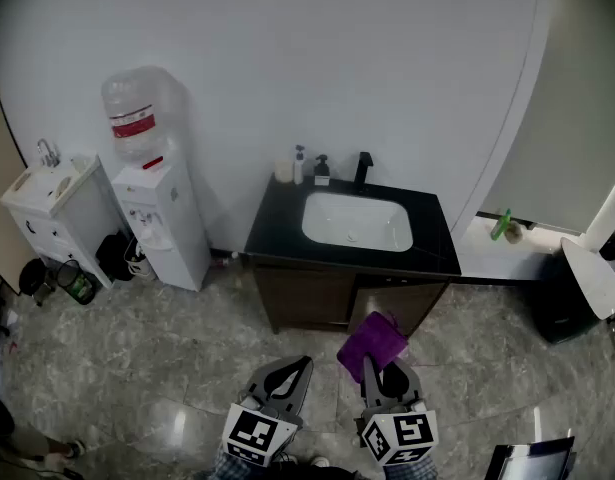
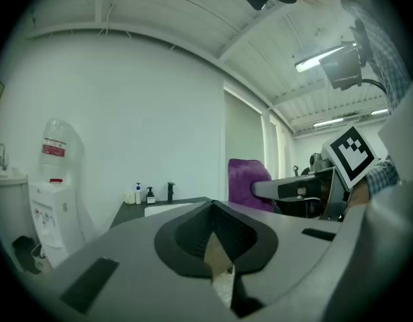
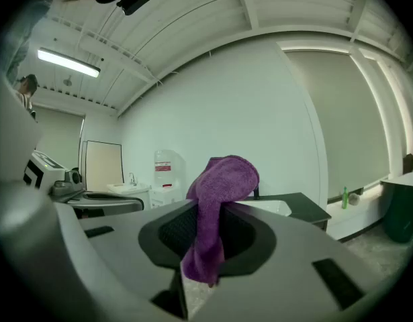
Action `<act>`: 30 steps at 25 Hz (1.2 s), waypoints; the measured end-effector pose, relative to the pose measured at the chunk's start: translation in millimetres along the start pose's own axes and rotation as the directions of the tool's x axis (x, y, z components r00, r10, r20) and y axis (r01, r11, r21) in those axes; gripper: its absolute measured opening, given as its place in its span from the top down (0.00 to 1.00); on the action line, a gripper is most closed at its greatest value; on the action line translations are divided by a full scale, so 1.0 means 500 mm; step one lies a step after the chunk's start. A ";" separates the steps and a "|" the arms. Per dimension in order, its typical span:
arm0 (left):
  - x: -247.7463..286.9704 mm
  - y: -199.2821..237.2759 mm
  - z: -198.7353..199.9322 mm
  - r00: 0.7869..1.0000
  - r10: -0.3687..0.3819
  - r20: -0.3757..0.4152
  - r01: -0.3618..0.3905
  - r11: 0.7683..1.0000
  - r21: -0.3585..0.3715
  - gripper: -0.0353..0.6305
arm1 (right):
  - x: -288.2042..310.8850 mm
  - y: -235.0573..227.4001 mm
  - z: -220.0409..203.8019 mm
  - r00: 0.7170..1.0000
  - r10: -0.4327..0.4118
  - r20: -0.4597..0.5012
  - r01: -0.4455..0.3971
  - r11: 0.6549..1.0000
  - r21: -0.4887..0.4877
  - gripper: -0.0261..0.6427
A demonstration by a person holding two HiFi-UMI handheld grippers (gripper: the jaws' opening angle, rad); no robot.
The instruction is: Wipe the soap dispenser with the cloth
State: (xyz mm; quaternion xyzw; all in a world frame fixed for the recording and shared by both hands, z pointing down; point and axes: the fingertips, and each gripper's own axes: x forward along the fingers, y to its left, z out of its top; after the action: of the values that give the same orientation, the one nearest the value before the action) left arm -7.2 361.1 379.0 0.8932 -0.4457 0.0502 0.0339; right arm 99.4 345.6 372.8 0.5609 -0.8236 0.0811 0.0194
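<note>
Black counter (image 1: 278, 220), soap dispenser (image 1: 321, 171); cloth (image 1: 371, 343) in right gripper (image 1: 384, 370)

The black tabletop (image 1: 277, 230) stood against the far wall, a white basin (image 1: 356, 221) sunk in its middle. Along its far edge, left of the black faucet (image 1: 363, 169), stood the dark soap dispenser (image 1: 321, 171), a white pump bottle (image 1: 299, 164) and a pale container (image 1: 283, 172), close together.

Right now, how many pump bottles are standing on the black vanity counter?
2. A white pump bottle and a dark pump bottle stand side by side at the back of the counter, left of the faucet. A pale item further left is too small to identify.
</note>
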 end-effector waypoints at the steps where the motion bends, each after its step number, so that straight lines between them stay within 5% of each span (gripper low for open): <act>1: 0.003 0.000 0.002 1.000 0.000 0.001 0.000 1.000 0.003 0.94 | 0.000 -0.002 0.001 1.000 0.002 0.001 -0.002 1.000 0.001 0.84; 21: 0.056 -0.014 0.002 1.000 -0.014 -0.004 0.014 0.999 0.051 0.94 | 0.003 -0.049 -0.017 0.999 -0.016 -0.029 0.017 1.000 0.018 0.84; 30: 0.080 -0.061 -0.006 1.000 0.025 -0.015 -0.024 1.000 0.014 0.94 | -0.019 -0.100 -0.012 1.000 -0.005 -0.023 0.006 1.000 0.016 0.84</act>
State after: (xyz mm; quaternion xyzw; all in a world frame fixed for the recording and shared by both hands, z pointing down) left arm 40.9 348.0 386.2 0.8874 -0.4560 0.0605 0.0306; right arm 148.9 337.2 383.4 0.5624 -0.8211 0.0941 0.0246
